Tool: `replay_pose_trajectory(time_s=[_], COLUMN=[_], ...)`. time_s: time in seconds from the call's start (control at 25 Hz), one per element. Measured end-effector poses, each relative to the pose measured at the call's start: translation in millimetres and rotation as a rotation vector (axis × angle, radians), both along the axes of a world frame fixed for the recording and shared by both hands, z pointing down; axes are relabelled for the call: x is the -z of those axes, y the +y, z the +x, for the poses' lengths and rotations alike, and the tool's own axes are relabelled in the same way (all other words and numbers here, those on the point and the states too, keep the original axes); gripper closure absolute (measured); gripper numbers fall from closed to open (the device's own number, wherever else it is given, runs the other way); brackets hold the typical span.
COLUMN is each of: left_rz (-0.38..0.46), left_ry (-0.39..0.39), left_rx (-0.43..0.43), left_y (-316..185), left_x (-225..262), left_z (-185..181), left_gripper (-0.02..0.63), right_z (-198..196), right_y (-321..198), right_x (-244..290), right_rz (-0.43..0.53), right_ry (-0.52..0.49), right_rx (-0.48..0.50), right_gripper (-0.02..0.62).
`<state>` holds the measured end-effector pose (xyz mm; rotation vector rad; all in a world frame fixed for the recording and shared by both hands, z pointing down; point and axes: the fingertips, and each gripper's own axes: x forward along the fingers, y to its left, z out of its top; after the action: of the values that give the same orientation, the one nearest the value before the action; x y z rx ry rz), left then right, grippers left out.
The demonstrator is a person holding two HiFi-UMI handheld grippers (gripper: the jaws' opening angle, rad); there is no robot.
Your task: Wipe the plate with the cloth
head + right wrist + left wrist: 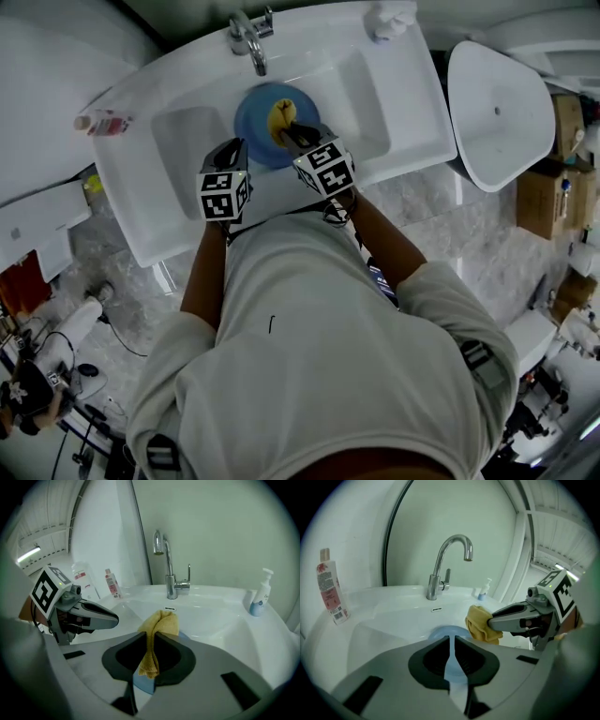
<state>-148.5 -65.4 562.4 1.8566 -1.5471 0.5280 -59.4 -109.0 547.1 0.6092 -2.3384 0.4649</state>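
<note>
A round blue plate [253, 117] lies flat in the white sink [187, 141], below the tap. My right gripper [289, 133] hangs over the plate's middle, shut on a folded yellow cloth [161, 620] that sticks out past its tips and droops between the jaws. The cloth [478, 623] hangs just above the plate [440, 632]. My left gripper [234, 147] hovers at the plate's left rim. Its jaws stand almost together with a thin slit, and only the plate below shows through; nothing is gripped.
A chrome tap [445, 564] rises at the back of the basin. A bottle with a pink label [332, 590] stands on the left ledge and a pump bottle [260, 597] on the right. A white toilet bowl [502, 112] stands right of the sink.
</note>
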Motion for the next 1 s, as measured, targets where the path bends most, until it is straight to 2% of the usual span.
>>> replay_pose_trajectory(time_s=[0.16, 0.36, 0.6, 0.68, 0.84, 1.0], left_rz=[0.048, 0.100, 0.149, 0.168, 0.226, 0.262], left_ry=[0.008, 0.065, 0.105, 0.094, 0.025, 0.022], left_rx=[0.003, 0.029, 0.070, 0.063, 0.068, 0.095], left_y=[17.2, 45.1, 73.4, 75.7, 73.2, 66.2], left_x=[23.6, 49.8, 68.3, 74.1, 92.7, 115.6], left_z=[-2.4, -1.5, -4.1, 0.0, 4.5, 10.6], left_gripper=[0.570, 0.578, 0.578, 0.578, 0.578, 0.578], right_z=[-13.1, -25.5, -20.9, -13.3, 1.5, 10.1], right_y=[21.8, 52.5, 81.2, 85.6, 87.0, 77.7], right_x=[21.9, 44.0, 61.4, 68.6, 84.9, 105.3], right_rz=[0.041, 0.081, 0.107, 0.112, 0.138, 0.164], right_ry=[-0.017, -0.031, -0.023, -0.032, -0.060, -0.102], right_rx=[-0.023, -0.026, -0.052, -0.065, -0.085, -0.087], right_gripper=[0.545, 0.545, 0.545, 0.545, 0.545, 0.545])
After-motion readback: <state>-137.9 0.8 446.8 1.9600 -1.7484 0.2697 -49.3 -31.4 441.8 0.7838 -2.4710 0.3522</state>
